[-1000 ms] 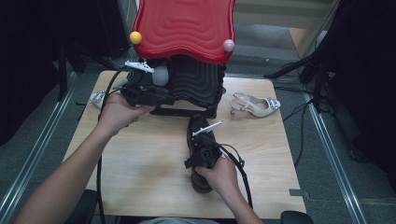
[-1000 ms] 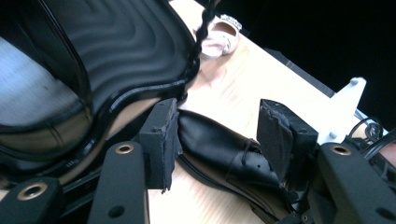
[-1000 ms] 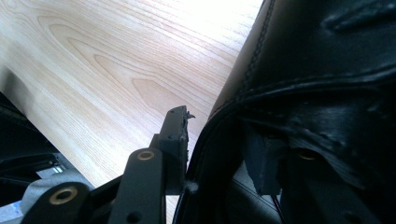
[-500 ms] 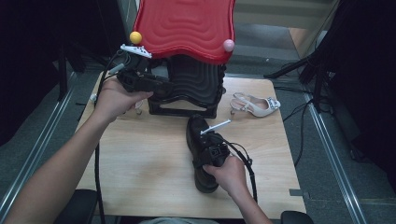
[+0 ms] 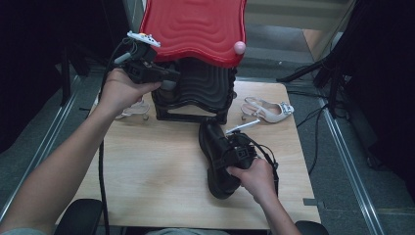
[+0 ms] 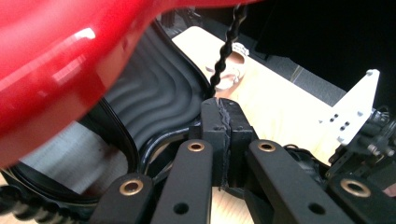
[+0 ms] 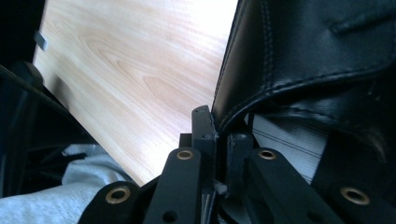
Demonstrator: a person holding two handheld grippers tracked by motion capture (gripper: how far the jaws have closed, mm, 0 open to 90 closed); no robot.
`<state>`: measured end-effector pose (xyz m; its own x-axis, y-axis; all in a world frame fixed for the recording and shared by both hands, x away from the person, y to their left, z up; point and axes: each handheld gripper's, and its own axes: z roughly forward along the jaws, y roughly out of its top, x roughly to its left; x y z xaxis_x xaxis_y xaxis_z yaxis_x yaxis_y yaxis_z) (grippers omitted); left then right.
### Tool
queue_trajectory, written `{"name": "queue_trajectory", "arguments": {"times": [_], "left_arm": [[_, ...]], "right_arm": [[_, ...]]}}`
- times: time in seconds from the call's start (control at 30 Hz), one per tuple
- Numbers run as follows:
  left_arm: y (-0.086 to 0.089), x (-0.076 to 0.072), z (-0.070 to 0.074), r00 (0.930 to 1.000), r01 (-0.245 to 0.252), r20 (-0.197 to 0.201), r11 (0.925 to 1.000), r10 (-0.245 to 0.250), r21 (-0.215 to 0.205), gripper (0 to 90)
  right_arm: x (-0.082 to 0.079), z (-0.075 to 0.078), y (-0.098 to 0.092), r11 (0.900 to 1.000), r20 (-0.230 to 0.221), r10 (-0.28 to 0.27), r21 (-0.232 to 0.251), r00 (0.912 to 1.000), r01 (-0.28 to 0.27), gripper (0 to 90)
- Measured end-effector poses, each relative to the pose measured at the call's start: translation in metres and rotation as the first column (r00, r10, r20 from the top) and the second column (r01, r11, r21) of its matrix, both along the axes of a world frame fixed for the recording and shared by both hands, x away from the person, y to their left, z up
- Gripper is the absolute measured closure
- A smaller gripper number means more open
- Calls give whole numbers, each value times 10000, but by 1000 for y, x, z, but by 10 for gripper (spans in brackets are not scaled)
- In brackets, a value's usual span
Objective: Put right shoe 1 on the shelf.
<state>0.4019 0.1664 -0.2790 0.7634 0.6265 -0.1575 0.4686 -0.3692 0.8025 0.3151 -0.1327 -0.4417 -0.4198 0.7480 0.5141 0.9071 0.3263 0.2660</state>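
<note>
- Now the right claw (image 5: 234, 151), lower centre, clamps the black leather shoe's (image 5: 215, 147) collar, lifting it.
- The left claw (image 6: 223, 122) is pressed together, empty, beside the red-topped shoe rack (image 5: 195, 29); next, carry the shoe to the rack.

A lab or test studio is showing here: a wooden bench (image 5: 147, 161) sitting between floor rails (image 5: 342, 147), cables (image 5: 313, 117) trailing, dark curtains hanging around.

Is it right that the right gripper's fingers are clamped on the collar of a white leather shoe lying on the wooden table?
Not quite: the shoe is black, not white. The right gripper view shows the right gripper with its fingers closed on the collar edge of a black leather shoe, and the high view shows that shoe lying on the wooden table. The white strappy sandal lies untouched farther back.
</note>
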Motion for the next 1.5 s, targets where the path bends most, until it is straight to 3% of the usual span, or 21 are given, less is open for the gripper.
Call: {"name": "queue_trajectory", "arguments": {"times": [0.3, 0.47, 0.63, 0.77, 1.1, 1.3, 1.5], "left_arm": [[7, 12, 21, 9985, -372, 404, 9991, 379, -193, 900], [7, 24, 39, 9958, -726, 532, 9970, 739, -268, 900], [4, 34, 46, 9953, -764, 587, 9969, 774, -185, 900], [1, 44, 45, 9967, -465, 652, 9987, 477, -203, 900], [-9, 52, 40, 9969, -681, 403, 9977, 683, -59, 900], [-10, 52, 43, 9946, -871, 574, 9962, 867, 57, 900], [-5, 60, 40, 9939, -1037, 385, 9946, 1033, 101, 899]], "right_arm": [[7, 13, -17, 9968, -288, -142, 785, 9995, 164, 876], [6, 25, -13, 9959, 13, 96, 899, 10000, -97, 876], [7, 38, -10, 9943, 230, 252, 1032, 9994, -274, 876], [8, 47, -7, 9939, 273, 272, 1065, 9993, -300, 876], [14, 77, -3, 9913, 915, 513, 1166, 9945, -618, 876], [16, 93, -3, 9901, 1169, 406, 1285, 9923, -557, 876], [30, 111, 3, 9913, 1743, 112, 1268, 9846, -337, 876]]}}
